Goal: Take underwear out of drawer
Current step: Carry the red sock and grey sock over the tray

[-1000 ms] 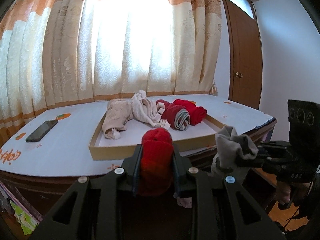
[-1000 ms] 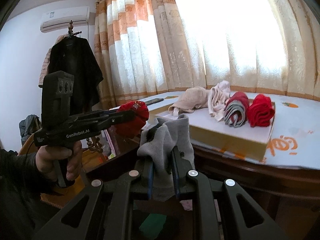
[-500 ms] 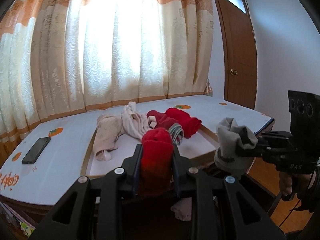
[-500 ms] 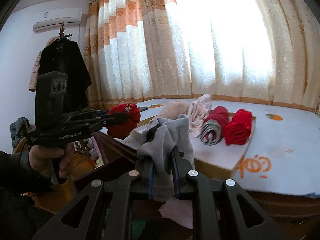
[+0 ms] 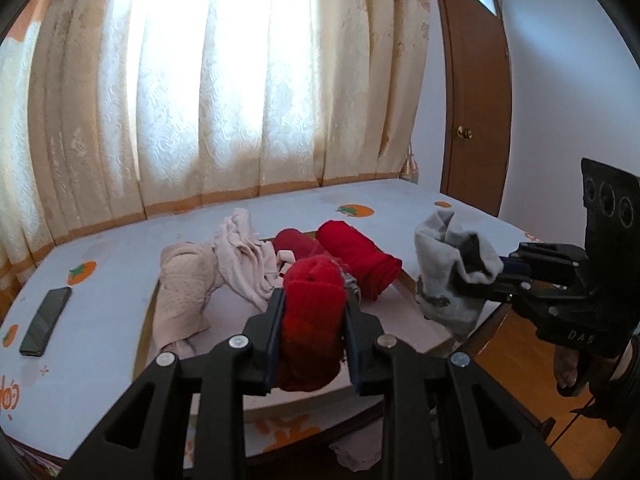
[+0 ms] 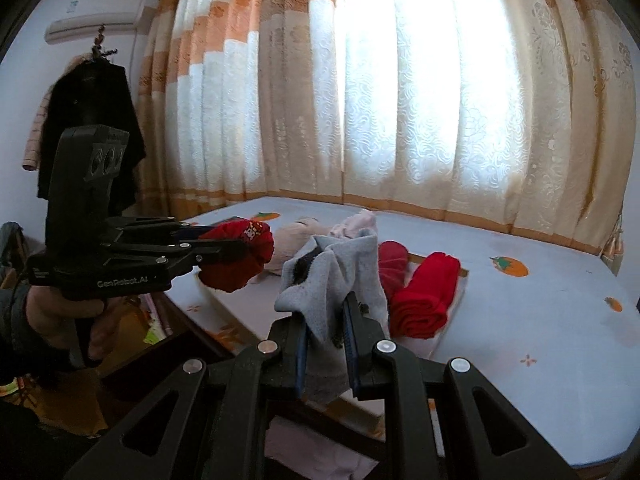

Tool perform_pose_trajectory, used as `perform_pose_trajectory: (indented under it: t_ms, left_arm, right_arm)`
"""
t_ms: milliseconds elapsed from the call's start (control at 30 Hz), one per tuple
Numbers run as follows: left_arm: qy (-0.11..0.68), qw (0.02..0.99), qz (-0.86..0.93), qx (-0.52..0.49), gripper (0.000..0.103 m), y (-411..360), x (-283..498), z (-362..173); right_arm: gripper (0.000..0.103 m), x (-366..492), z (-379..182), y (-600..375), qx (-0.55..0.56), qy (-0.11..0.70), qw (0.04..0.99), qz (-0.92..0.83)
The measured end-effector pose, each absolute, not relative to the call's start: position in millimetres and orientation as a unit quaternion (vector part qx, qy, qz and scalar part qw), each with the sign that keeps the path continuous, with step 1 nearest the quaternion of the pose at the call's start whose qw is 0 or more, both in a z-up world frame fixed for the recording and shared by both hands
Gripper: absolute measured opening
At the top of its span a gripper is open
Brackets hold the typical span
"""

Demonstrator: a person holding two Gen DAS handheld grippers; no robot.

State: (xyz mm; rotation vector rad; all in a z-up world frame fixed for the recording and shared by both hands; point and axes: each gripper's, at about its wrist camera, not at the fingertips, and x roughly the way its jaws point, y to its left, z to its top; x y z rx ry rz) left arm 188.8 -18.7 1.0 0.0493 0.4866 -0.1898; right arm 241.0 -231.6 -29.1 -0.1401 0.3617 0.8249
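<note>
Both grippers have risen above the table edge, the left gripper (image 5: 313,316) clenched on a red rolled underwear (image 5: 310,320) wedged between its jaws, the right gripper (image 6: 326,320) likewise pinching a grey underwear (image 6: 332,280) over the tray (image 5: 146,320).

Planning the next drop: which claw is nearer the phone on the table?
Left. The left claw, holding a red roll, is on the phone's side; the right claw, holding a grey cloth, is farther, toward the door side.

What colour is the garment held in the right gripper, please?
Light grey garment, clamped in the right gripper; clearest in the right wrist view.
</note>
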Motion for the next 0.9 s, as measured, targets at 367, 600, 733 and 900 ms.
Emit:
perform_pose_trajectory:
  t_ms: [367, 600, 733, 900]
  left_arm:
    - [0.303, 0.949, -0.087, 0.007, 0.025, -21.6, 229.8, -17.9]
    - [0.322, 0.943, -0.086, 0.01, 0.025, -25.1, 239.6, -26.6]
    - [0.328, 0.941, -0.087, 0.011, 0.025, -28.4, 241.5, -30.0]
    - [0.338, 0.937, -0.089, 0.014, 0.025, -32.7, 245.1, -36.0]
  right_arm:
    - [0.018, 276.4, -40.1, -214.7, -0.109, 0.23, 0.897, 0.362]
    - [0.018, 286.8, -50.4, -205.2, -0.131, 0.253, 0.894, 0.346]
    - [0.018, 291.4, -55.7, -200.0, -0.144, 0.265, 0.891, 0.339]
    - [0.018, 295.8, -61.8, -196.3, -0.15, 0.279, 0.887, 0.335]
